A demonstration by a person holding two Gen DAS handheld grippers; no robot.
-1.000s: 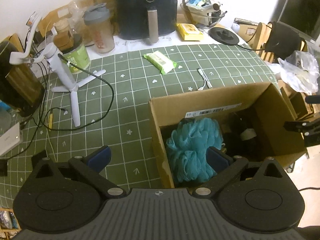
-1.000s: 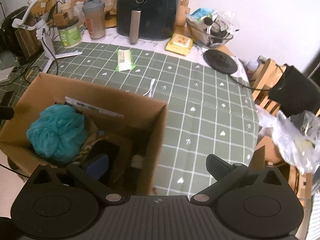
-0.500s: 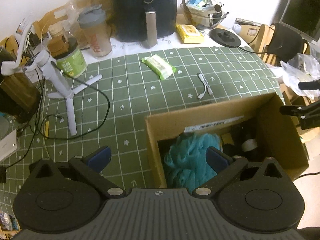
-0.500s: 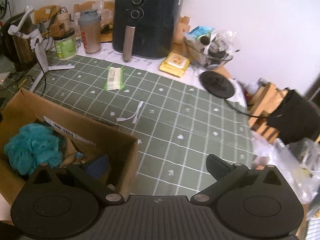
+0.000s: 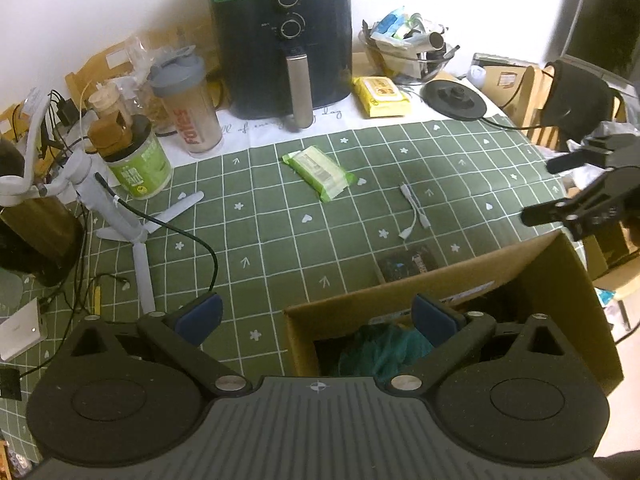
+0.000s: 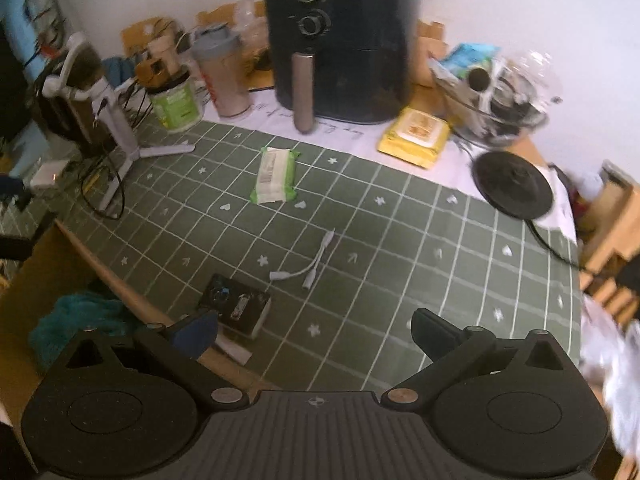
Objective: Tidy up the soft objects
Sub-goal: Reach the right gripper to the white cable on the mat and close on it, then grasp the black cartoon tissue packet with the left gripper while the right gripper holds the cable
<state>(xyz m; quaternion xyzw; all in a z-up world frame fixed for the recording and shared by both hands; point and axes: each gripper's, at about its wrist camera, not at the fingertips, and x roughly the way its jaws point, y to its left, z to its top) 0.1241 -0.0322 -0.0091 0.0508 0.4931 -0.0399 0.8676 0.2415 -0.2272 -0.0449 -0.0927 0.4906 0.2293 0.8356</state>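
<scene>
In the left wrist view, the white phone tripod with its black cable [image 5: 120, 216] stands at the far left of the frame on the green grid-patterned bench [image 5: 280, 216], near the green-labelled jar [image 5: 138, 160]. A sweep of the left gripper [image 5: 316, 314] that way could, I judge, snag the cable and tip the tripod. Its jaws are spread wide and pinch nothing; one blue pad hangs over the bench, the other over the box.

Toward the centre, the green soft pack of wipes [image 5: 318, 170] lies flat and alone in the upper middle. It looks like a soft thing not yet put away. The slick wrapper may slip from a shallow pinch.

Right of it lies a white adapter cable [image 5: 414, 212], and a small dark flat packet [image 5: 406, 264] sits just beside the box's far wall; either could be dragged along by a low reach.

At lower right, the open brown cardboard box [image 5: 560, 276] holds the teal mesh bath sponge [image 5: 380, 348], the task's thing already stowed, with dark items beside it that I cannot identify.

In the right wrist view the right gripper [image 6: 314, 330] hovers over the bench, jaws spread and empty. The picture is blurred, which suggests motion; a hasty pass might clip the box's edge.
</scene>
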